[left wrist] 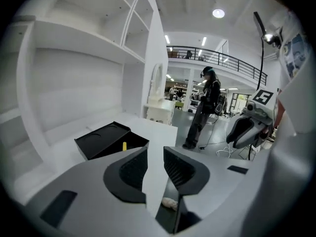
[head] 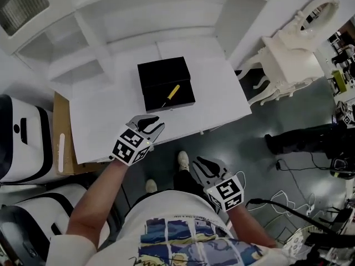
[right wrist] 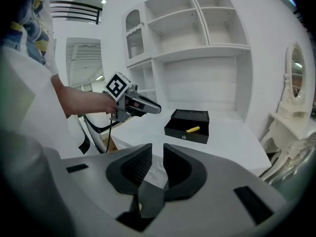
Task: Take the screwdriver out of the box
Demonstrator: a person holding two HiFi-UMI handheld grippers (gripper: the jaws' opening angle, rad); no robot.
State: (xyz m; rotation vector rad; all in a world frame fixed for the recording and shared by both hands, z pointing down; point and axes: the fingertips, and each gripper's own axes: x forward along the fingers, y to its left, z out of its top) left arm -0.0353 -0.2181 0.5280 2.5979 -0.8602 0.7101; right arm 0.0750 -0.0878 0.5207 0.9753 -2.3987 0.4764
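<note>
The left gripper (head: 151, 126) has its jaws clearly apart with nothing between them; only the white table (head: 216, 96) shows through the gap. It hangs over the table's front edge, pointing at a black box (head: 163, 72) that sits near the middle of the table, a little apart from the gripper's tips. The box is open, its lid folded back toward the rear edge and the white shelves (head: 89, 43). A screwdriver (head: 172, 92) with a yellow handle lies inside the front half, slanted, handle toward the back and right.

The right gripper (head: 203, 164) is off the table, past its front edge and over the dark floor. Its jaws stand a narrow gap apart and hold nothing. From its own view the box and the screwdriver (right wrist: 192, 129) lie ahead, well apart from it.

A white chair (head: 288, 51) stands off the table's right edge.
</note>
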